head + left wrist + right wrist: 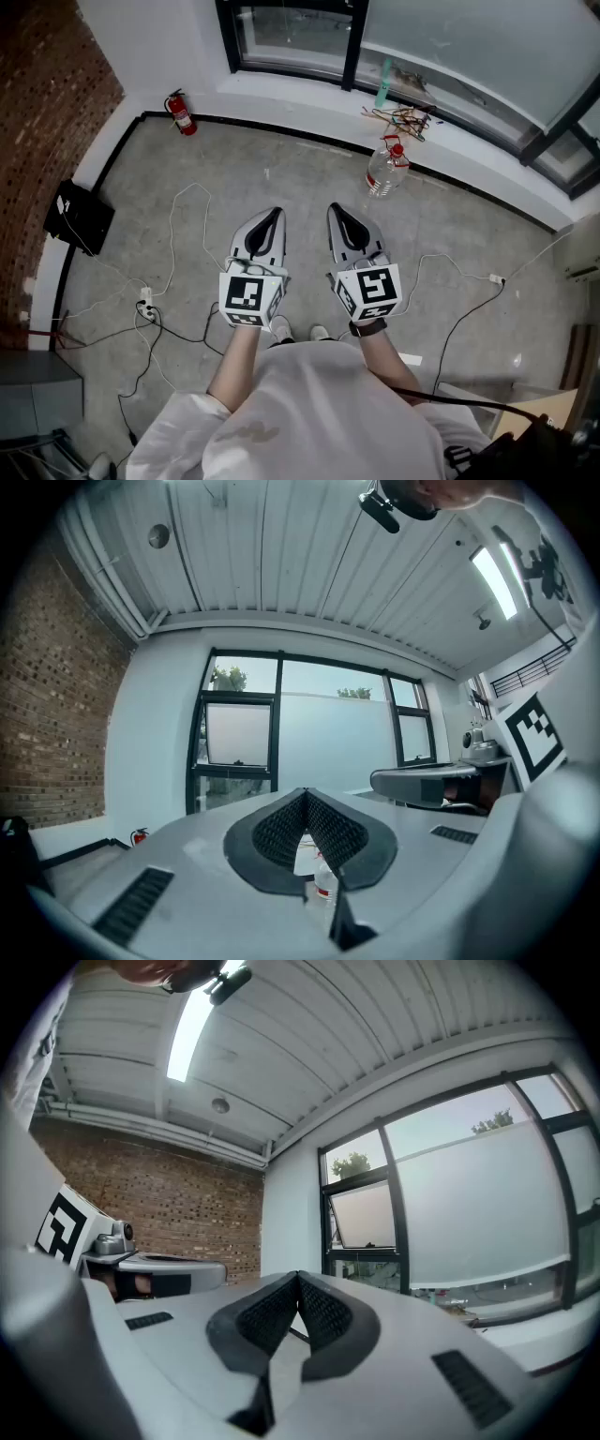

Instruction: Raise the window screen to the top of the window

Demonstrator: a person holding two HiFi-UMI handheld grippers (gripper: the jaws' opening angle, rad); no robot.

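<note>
I see a bottle (385, 169) on the floor (281, 178) before the far window (291, 37), a fire extinguisher (182, 113) far left, possibly sticks (401, 119) on the sill (309, 94).

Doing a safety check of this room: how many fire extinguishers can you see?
1. The red fire extinguisher stands on the floor against the white wall, near the brick wall, left of the window. Others could be outside the views.

Matt window screen (487, 1213), rough concrete floor (281, 169)
</note>
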